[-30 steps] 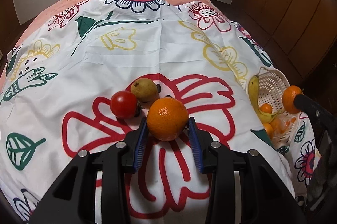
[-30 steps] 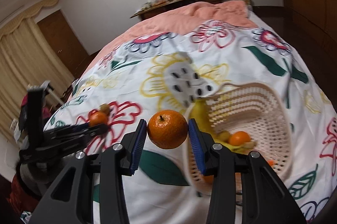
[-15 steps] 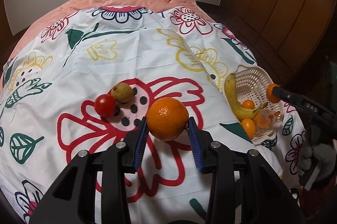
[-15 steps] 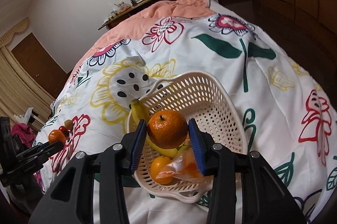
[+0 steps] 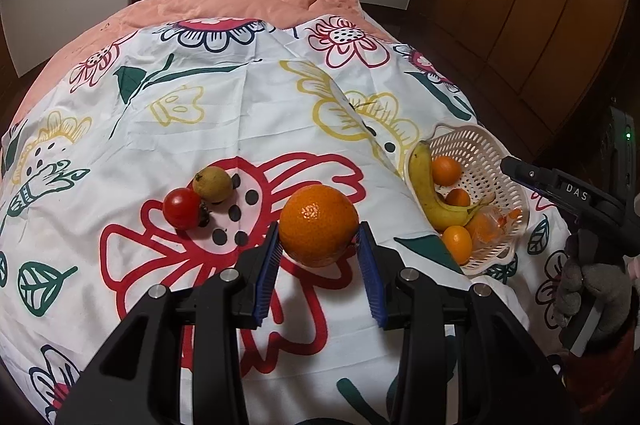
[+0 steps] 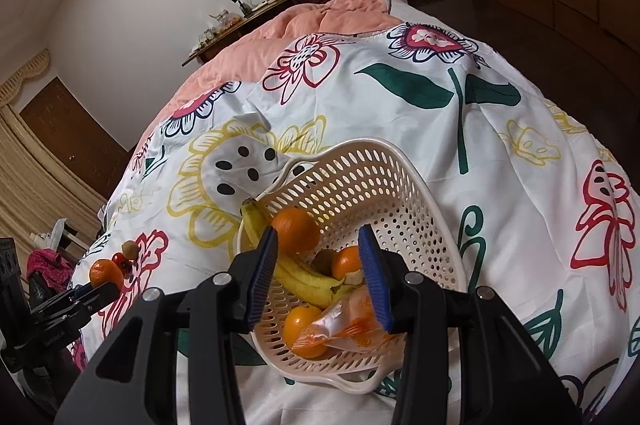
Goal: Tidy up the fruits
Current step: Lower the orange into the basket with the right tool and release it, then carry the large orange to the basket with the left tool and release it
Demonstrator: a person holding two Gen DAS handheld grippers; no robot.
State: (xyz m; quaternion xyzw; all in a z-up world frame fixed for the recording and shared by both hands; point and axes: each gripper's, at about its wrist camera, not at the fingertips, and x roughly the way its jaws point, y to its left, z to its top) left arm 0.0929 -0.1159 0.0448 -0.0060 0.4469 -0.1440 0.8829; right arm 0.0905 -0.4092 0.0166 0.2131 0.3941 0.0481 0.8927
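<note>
A: Well, what does the left gripper point(image 5: 318, 245) have?

B: An orange point(image 5: 319, 225), round, pebbled, bright with a glossy highlight on top, clamped between the blue pads point(image 5: 267, 275) and held above the flowered sheet point(image 5: 248, 105).

A: And the right gripper point(image 6: 320, 267)?

B: Its jaws stand apart over the basket point(image 6: 384, 185), pads gripping nothing. A second orange point(image 6: 295, 228) sits in the basket just beside the left pad; whether it touches the pad, I cannot tell.

A: Basket contents?

B: A yellow banana point(image 6: 304, 279) with brown tips curving along the near-left wall, two smaller oranges point(image 6: 306, 331), a brownish fruit partly hidden, and a clear bag point(image 6: 352, 325) with orange pieces. The basket is cream plastic, perforated, on the sheet's right side.

A: Anything still loose?

B: A red tomato point(image 5: 182, 208) and a dull green-brown fruit point(image 5: 212, 178), touching, on the red flower print, well apart from the basket.
</note>
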